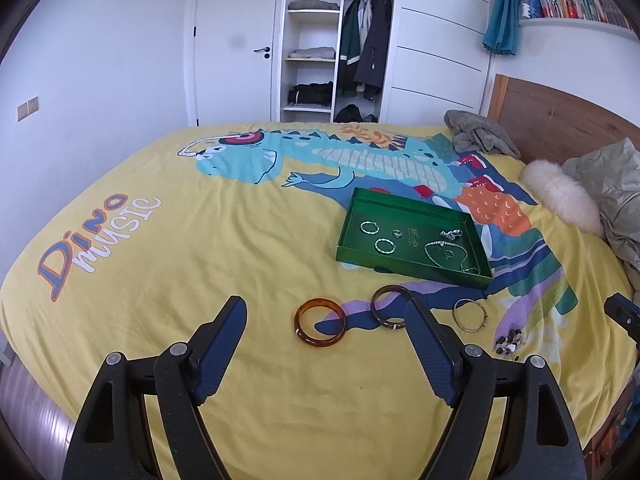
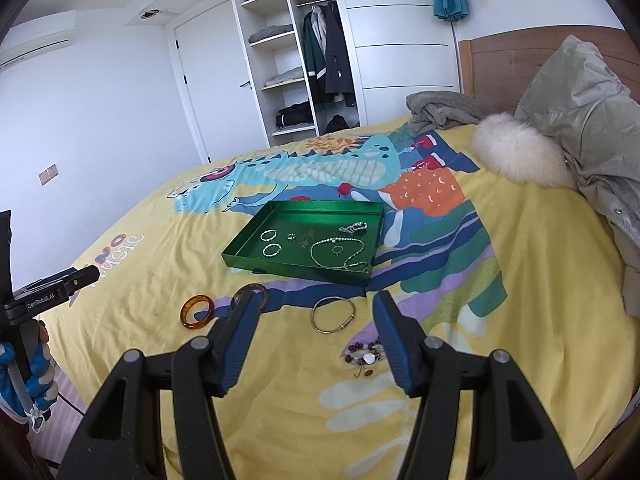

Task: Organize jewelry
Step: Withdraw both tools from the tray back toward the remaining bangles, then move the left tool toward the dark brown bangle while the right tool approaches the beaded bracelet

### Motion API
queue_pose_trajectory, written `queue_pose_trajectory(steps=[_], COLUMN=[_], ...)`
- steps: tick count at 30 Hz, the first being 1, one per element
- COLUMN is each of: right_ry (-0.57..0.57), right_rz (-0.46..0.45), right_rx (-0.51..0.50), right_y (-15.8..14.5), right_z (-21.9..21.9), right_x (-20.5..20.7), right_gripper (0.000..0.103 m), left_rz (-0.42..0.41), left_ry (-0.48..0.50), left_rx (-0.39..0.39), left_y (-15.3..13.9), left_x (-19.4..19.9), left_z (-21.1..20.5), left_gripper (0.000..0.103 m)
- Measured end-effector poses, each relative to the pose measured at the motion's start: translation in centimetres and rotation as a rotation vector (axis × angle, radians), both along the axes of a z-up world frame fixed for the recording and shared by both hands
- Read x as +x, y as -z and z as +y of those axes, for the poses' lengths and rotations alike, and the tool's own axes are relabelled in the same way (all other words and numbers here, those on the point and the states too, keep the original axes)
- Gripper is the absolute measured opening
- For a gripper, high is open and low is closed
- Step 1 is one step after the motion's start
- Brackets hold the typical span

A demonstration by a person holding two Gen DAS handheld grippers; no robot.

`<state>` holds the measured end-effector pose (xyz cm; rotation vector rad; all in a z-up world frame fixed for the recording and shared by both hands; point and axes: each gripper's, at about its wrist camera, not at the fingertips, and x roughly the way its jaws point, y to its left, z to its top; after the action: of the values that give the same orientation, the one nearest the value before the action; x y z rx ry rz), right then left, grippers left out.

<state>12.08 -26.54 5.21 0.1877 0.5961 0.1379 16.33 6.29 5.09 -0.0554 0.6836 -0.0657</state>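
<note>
on yellow dinosaur bedspread (image 1: 240,240), green tray (image 1: 400,260), white wardrobe (image 1: 436,40)

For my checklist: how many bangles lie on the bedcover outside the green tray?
3: amber bangle at left, dark bangle beside it, thin metal bangle at right. None seems hidden.

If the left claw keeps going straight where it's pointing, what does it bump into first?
Probably the amber bangle, lying on the bedspread between the open left claw's fingers. Depth is hard to judge.
</note>
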Motion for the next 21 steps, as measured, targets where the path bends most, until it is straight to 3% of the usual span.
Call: queue_pose_trajectory(steps=[21], right_ry=[0.008], right_rz=[0.067], right_rx=[0.012], right_y=[3.3], right_z=[-0.8], right_x=[1.5], right_gripper=[0.057], left_rz=[0.049], left_ry=[-0.023], left_rx=[-0.016], left_y=[3.0], left_x=[0.9], left_z=[0.9], left_gripper=[0.080])
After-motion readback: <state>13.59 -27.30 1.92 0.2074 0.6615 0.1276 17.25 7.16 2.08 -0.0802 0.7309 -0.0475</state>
